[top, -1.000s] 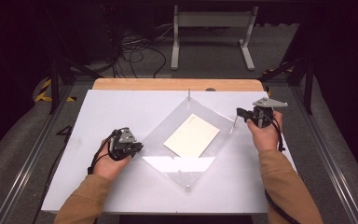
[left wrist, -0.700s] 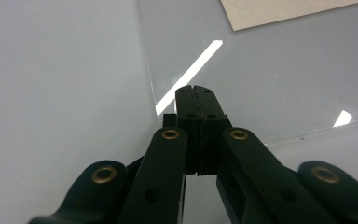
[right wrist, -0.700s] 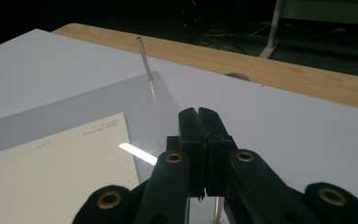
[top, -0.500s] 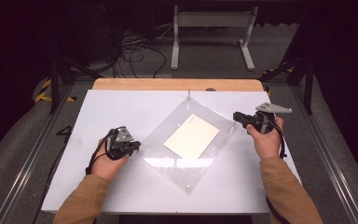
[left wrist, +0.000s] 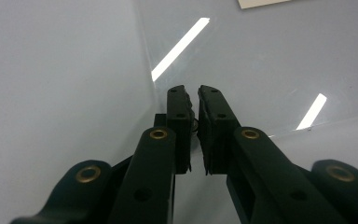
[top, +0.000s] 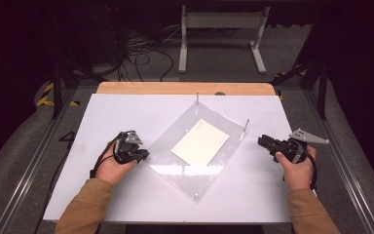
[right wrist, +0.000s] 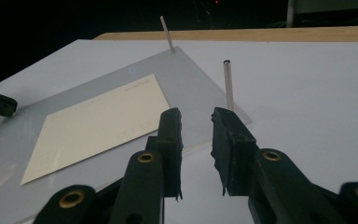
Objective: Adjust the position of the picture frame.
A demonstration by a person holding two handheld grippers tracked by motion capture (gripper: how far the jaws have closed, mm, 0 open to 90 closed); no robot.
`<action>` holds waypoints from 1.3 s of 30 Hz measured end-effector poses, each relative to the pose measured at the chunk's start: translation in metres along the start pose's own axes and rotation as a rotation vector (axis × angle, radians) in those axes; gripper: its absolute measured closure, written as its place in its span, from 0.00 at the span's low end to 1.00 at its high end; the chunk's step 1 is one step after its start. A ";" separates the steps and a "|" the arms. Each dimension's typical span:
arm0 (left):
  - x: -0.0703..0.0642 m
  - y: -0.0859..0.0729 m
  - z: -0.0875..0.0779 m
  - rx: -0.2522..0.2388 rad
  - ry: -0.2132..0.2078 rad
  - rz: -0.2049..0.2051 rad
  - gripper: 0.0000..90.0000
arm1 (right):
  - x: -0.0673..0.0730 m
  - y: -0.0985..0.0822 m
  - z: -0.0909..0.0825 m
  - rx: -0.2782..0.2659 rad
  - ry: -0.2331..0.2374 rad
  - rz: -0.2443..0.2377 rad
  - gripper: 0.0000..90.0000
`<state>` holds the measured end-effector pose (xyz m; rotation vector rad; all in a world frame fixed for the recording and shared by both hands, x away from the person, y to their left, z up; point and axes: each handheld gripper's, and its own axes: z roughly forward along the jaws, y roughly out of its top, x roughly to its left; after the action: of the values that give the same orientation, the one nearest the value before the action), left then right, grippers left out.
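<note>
Setting (high view): a white table (top: 126, 112) with a wooden strip along its far edge; dark floor, cables and a metal stand behind.
Plate (high view): a clear acrylic plate (top: 175, 168) lies flat mid-table, turned so its corners point near, far, left and right; thin metal pins (top: 246, 124) stand at its far and right corners.
Card (high view): a cream card (top: 200, 142) lies under or on the plate, long axis running near-left to far-right.
My left gripper (high view): my left gripper (top: 143, 154) sits at the plate's left corner, tips at its edge.
My right gripper (high view): my right gripper (top: 262, 141) is just right of the plate, apart from it, pointing left.
Left gripper view: jaws nearly closed, a thin gap between them, over the plate's left edge; I cannot tell whether they pinch it.
Right gripper view: jaws moderately apart, holding nothing; the plate's right corner and one pin lie just ahead, the card to the left.
Writing: faint marks near the card's far end, too small to read.
</note>
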<state>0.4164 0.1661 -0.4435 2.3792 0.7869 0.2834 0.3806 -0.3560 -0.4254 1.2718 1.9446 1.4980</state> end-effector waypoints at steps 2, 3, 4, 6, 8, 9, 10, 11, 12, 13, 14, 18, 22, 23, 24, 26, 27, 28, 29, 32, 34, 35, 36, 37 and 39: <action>0.001 0.000 0.000 -0.002 -0.007 0.005 0.93 | -0.001 0.000 -0.003 -0.007 0.004 0.014 0.80; 0.001 0.000 0.000 -0.001 -0.013 0.008 0.93 | 0.000 0.000 -0.005 -0.010 0.003 0.013 0.79; 0.001 0.000 0.000 -0.002 -0.010 0.020 0.93 | 0.001 0.000 -0.006 -0.012 0.004 0.012 0.79; 0.000 0.000 -0.001 -0.002 -0.011 0.034 0.93 | 0.003 -0.001 -0.009 -0.011 0.011 0.010 0.79; -0.004 -0.001 -0.001 0.002 -0.031 0.043 0.93 | 0.007 -0.002 -0.011 -0.007 0.022 0.007 0.78; -0.006 -0.001 -0.002 0.006 -0.039 0.047 0.93 | 0.009 -0.002 -0.012 -0.002 0.031 0.005 0.78; -0.009 -0.001 -0.002 0.008 -0.049 0.069 0.93 | 0.010 -0.003 -0.013 0.002 0.034 0.004 0.78; -0.013 -0.002 -0.003 0.012 -0.064 0.071 0.93 | 0.011 -0.003 -0.013 0.008 0.038 -0.004 0.78; -0.015 -0.002 -0.004 0.017 -0.075 0.088 0.93 | 0.013 -0.003 -0.013 0.016 0.043 -0.009 0.77; -0.019 -0.003 -0.005 0.019 -0.080 0.100 0.93 | 0.014 -0.003 -0.013 0.026 0.047 -0.013 0.77; -0.024 -0.003 -0.005 0.031 -0.095 0.116 0.93 | 0.016 -0.003 -0.013 0.034 0.051 -0.020 0.77; -0.043 0.000 -0.007 0.065 -0.123 0.185 0.93 | 0.022 -0.002 -0.012 0.053 0.055 -0.047 0.76; -0.062 0.002 -0.008 0.095 -0.153 0.234 0.93 | 0.024 -0.001 -0.013 0.063 0.058 -0.060 0.75; -0.067 0.003 -0.009 0.106 -0.161 0.254 0.93 | 0.024 -0.001 -0.014 0.066 0.059 -0.058 0.74; -0.071 0.004 -0.009 0.113 -0.168 0.264 0.93 | 0.024 -0.002 -0.014 0.069 0.060 -0.058 0.74; -0.080 0.006 -0.009 0.127 -0.197 0.288 0.93 | 0.023 -0.002 -0.014 0.077 0.052 -0.061 0.74; -0.084 0.007 -0.008 0.128 -0.208 0.302 0.93 | 0.022 -0.003 -0.013 0.084 0.049 -0.060 0.74; -0.088 0.008 -0.008 0.136 -0.218 0.314 0.93 | 0.021 -0.003 -0.013 0.090 0.047 -0.057 0.74; -0.093 0.009 -0.007 0.137 -0.238 0.317 0.93 | 0.020 -0.003 -0.013 0.096 0.046 -0.055 0.74; -0.103 0.011 -0.005 0.128 -0.287 0.335 0.93 | 0.018 -0.004 -0.011 0.128 0.045 -0.040 0.72; -0.108 0.012 -0.004 0.121 -0.306 0.340 0.93 | 0.017 -0.006 -0.008 0.141 0.065 -0.018 0.72; -0.110 0.012 -0.002 0.109 -0.323 0.345 0.93 | 0.017 -0.006 -0.007 0.144 0.068 -0.015 0.72; -0.112 0.011 -0.001 0.098 -0.338 0.349 0.93 | 0.017 -0.007 -0.006 0.148 0.064 -0.018 0.72; -0.113 0.011 -0.001 0.092 -0.348 0.343 0.93 | 0.017 -0.007 -0.005 0.155 0.056 -0.020 0.72; -0.113 0.010 0.000 0.081 -0.360 0.339 0.93 | 0.016 -0.006 -0.001 0.154 0.043 -0.019 0.72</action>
<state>0.3302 0.0917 -0.4383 2.5327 0.2318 -0.0454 0.3691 -0.3434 -0.4270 1.2894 2.1297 1.4000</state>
